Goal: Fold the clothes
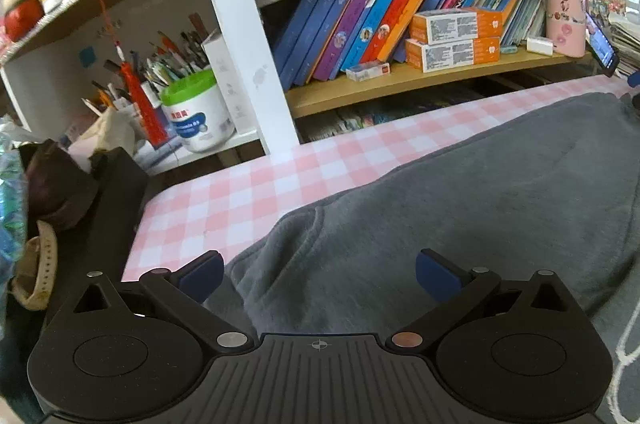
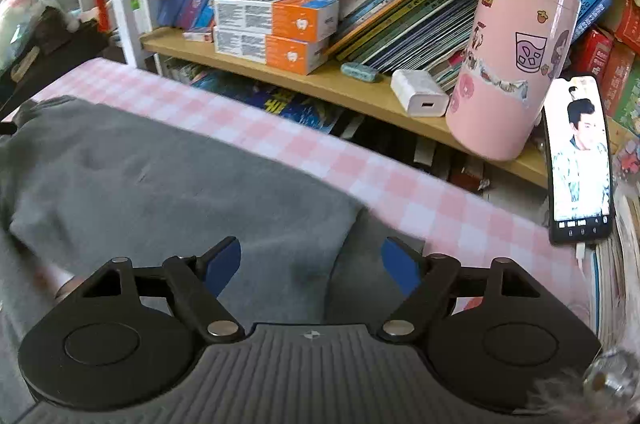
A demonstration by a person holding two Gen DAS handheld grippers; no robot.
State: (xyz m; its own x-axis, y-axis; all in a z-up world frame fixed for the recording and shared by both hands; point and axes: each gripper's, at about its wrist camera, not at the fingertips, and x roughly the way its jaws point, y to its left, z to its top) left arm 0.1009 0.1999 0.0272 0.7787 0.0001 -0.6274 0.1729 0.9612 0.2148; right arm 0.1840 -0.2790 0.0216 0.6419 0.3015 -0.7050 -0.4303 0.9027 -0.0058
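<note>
A grey garment (image 1: 460, 199) lies spread on the pink-and-white checked table (image 1: 224, 207). My left gripper (image 1: 320, 274) is open and empty, just above the garment's near left corner. In the right wrist view the same grey garment (image 2: 168, 179) covers the checked table (image 2: 420, 199) to the left. My right gripper (image 2: 312, 264) is open and empty, over the garment's right edge, where a fold runs between the blue fingertips (image 2: 224, 260).
A wooden shelf (image 1: 400, 83) of books runs along the table's far edge, with orange boxes (image 2: 276, 31), a white charger (image 2: 420, 97) and a pink cup (image 2: 516, 63). A lit phone (image 2: 580, 159) leans at the right. A pen tub (image 1: 196, 111) and dark clutter (image 1: 60, 183) sit at the left.
</note>
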